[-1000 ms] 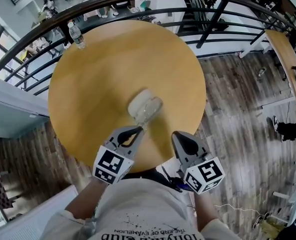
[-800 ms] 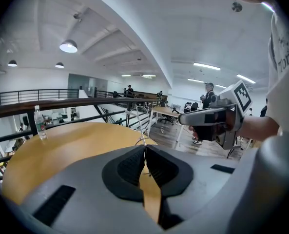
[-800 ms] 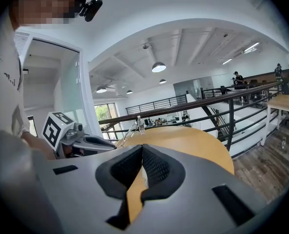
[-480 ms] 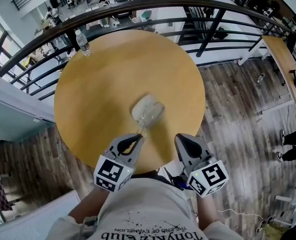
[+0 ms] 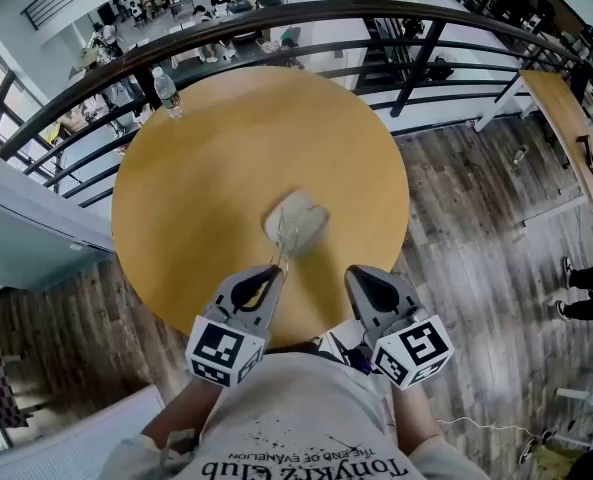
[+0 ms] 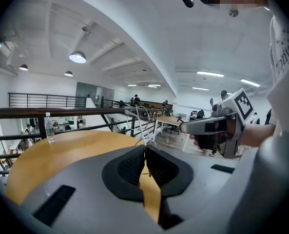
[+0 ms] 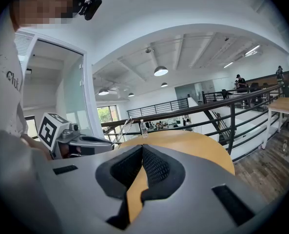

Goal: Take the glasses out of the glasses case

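A pale glasses case (image 5: 298, 215) lies on the round wooden table (image 5: 206, 158), toward its near side. My left gripper (image 5: 274, 271) is shut on the thin wire glasses (image 5: 285, 242), which reach from its jaws toward the case. In the left gripper view the glasses (image 6: 140, 119) stick up from the closed left gripper (image 6: 145, 148), held by a thin part of the frame. My right gripper (image 5: 355, 274) hangs beside it at the table's near edge, apart from the case. Its jaws are shut with nothing between them, as the right gripper (image 7: 142, 148) view shows.
A water bottle (image 5: 166, 92) stands at the table's far left edge. A dark metal railing (image 5: 306, 18) curves behind the table. Wooden floor (image 5: 476, 218) lies to the right, with another table (image 5: 566, 118) farther off. The person's torso is just behind both grippers.
The head view has shifted slightly. Both grippers, the glasses and the case stay in about the same places.
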The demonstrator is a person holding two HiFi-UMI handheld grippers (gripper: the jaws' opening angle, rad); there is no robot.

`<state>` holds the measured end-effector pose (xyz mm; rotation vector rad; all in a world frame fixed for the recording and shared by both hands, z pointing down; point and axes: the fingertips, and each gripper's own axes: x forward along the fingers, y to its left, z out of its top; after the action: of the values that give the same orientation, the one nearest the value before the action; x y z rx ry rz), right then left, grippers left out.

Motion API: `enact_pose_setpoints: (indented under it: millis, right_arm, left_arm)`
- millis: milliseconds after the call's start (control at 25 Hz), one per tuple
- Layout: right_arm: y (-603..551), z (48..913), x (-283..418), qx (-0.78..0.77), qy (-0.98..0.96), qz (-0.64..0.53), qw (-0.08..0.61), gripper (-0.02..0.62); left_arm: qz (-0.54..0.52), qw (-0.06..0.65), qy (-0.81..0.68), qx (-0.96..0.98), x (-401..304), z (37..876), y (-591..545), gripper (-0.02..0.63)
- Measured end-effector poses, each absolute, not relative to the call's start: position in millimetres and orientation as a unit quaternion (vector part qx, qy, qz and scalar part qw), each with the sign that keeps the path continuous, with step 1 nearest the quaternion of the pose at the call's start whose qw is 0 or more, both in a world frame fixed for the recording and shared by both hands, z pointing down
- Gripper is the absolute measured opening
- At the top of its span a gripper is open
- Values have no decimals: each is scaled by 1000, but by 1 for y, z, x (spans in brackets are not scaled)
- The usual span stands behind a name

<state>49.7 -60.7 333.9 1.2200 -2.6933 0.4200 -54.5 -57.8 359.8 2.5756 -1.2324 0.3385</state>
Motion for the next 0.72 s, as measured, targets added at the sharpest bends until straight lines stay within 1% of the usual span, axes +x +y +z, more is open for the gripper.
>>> enact_pose_setpoints:
  millis: [200,720]
  right_arm:
    - [-62,333,49,409,-898,147,70,25]
    - [-72,336,42,393,-903,155,82,25]
  left_arm:
    - [116,133,-424,888,-53,359,-55,34]
    - [118,141,-419,889,-52,362,-60,34]
